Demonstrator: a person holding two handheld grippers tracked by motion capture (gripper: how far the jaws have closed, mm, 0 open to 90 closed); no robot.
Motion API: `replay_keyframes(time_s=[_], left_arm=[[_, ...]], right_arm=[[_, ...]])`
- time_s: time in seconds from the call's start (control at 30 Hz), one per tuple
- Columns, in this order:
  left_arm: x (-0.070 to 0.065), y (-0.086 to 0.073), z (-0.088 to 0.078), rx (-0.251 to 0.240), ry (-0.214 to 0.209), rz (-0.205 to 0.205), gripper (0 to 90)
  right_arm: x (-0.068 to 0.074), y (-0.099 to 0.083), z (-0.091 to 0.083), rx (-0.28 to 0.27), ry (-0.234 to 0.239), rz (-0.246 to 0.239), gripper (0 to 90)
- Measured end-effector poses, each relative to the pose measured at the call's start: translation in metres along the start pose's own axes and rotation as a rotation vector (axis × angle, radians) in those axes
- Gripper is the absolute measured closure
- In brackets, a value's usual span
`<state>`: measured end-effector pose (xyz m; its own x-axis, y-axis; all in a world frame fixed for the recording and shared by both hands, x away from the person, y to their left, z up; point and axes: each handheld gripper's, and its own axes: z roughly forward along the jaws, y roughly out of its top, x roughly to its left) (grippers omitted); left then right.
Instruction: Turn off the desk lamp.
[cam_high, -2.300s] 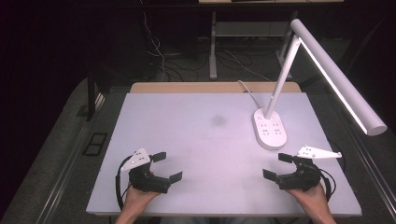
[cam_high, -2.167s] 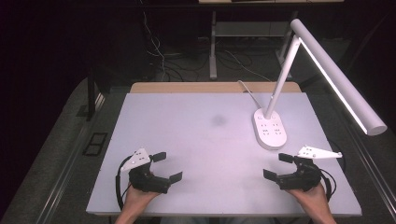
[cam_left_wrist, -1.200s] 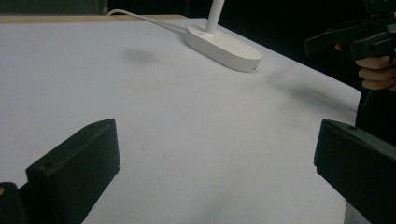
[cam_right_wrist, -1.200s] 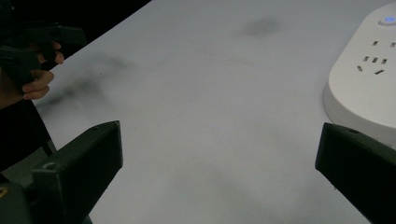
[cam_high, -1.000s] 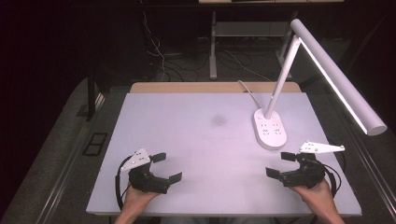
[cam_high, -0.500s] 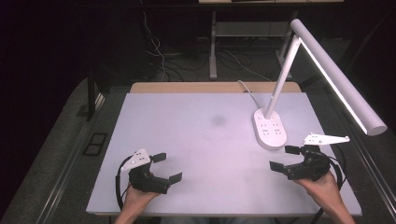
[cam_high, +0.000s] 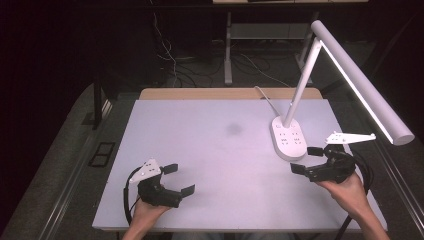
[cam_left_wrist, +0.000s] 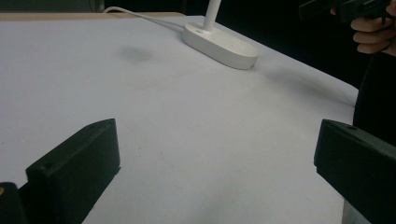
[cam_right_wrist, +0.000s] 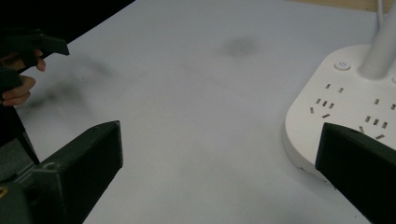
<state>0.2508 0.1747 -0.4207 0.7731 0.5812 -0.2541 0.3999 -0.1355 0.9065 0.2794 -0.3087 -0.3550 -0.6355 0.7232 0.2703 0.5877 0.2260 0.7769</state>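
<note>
Lamp base (cam_right_wrist: 348, 105) sits just ahead of my right gripper (cam_high: 308, 160), jaws spread, empty; my left gripper (cam_high: 176, 178) gapes empty too.

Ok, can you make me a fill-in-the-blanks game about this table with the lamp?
1. The lamp is coloured ____.
2. The lamp's base has rows of ____ for plugs.
3. The gripper nearest the base is the ____ gripper.
4. The left gripper has its jaws ____.

Missing words: white; sockets; right; open
</note>
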Motion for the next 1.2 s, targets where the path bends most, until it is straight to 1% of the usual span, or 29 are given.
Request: replay_keyframes(time_s=[0.27,0.47,0.6,0.63,0.67,0.7,0.73,0.77,0.87,1.03,1.07,1.1,1.17,1.2], left_arm=[[0.0,0.0,0.0,-0.005,0.0,-0.005,0.0],[0.0,0.0,0.0,-0.004,0.002,-0.002,0.0],[0.001,0.0,-0.001,-0.005,0.005,-0.004,0.0],[0.001,0.0,-0.001,-0.005,0.005,-0.005,0.0],[0.001,0.0,0.0,-0.005,0.005,-0.005,0.0],[0.001,0.0,0.0,-0.005,0.005,-0.005,0.0],[0.001,0.0,0.0,-0.005,0.005,-0.004,0.0],[0.001,0.0,0.0,-0.005,0.005,-0.005,0.0],[0.001,0.0,0.0,-0.005,0.003,-0.003,0.0],[0.001,0.0,-0.001,-0.003,0.006,-0.002,0.0],[0.002,0.0,0.0,-0.004,0.006,-0.003,0.0],[0.002,0.0,-0.001,-0.002,0.006,-0.002,0.0],[0.002,0.0,0.0,0.0,0.006,-0.001,0.0],[0.002,0.0,0.0,0.0,0.007,-0.001,0.0]], right_arm=[[-0.009,0.011,0.0,0.006,-0.011,0.001,0.7],[-0.018,0.019,0.002,0.021,-0.014,-0.006,0.7],[-0.024,0.023,0.004,0.032,-0.03,-0.002,0.7],[-0.027,0.025,0.004,0.033,-0.036,-0.003,0.7],[-0.027,0.025,0.004,0.033,-0.036,-0.003,0.7],[-0.031,0.027,0.005,0.034,-0.042,0.0,0.7],[-0.031,0.027,0.005,0.034,-0.042,0.0,0.7],[-0.034,0.03,0.006,0.037,-0.054,-0.001,0.7],[-0.038,0.033,0.007,0.041,-0.058,0.0,0.8],[-0.048,0.04,0.008,0.039,-0.071,0.007,0.8],[-0.053,0.043,0.008,0.035,-0.073,0.011,0.8],[-0.053,0.043,0.008,0.035,-0.073,0.011,0.8],[-0.058,0.045,0.01,0.04,-0.086,0.015,0.8],[-0.063,0.047,0.012,0.047,-0.09,0.019,0.8]])
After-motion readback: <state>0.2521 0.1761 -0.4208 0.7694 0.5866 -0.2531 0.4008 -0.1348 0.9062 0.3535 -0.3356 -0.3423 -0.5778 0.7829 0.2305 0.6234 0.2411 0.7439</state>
